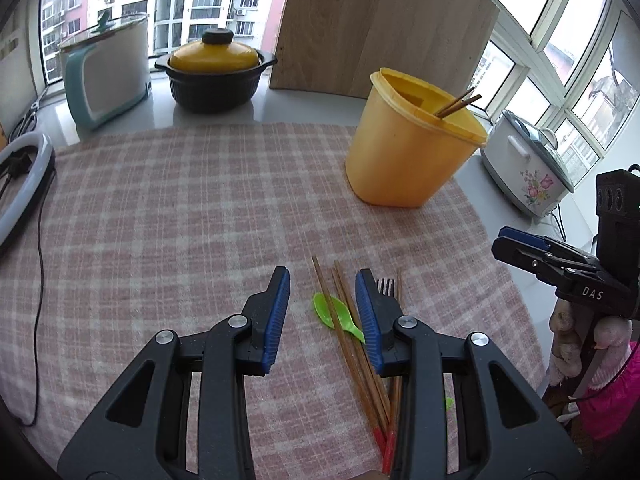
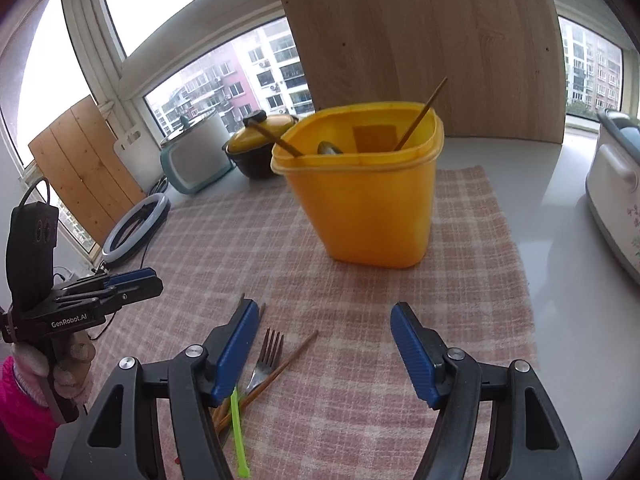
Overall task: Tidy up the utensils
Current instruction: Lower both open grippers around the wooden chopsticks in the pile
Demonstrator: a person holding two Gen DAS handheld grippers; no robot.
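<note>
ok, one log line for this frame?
left gripper: open over chopsticks, green spoon | right gripper: open, empty | fork: on cloth | yellow bin: holds two chopsticks, spoon

Fork mostly hidden behind the left gripper's right finger; chopsticks run under it. Rice cooker cut off at the frame edge.

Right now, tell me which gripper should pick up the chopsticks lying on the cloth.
Left. The left gripper has open jaws straddling the chopsticks; the right gripper frames bare cloth, chopsticks off beside it.
</note>
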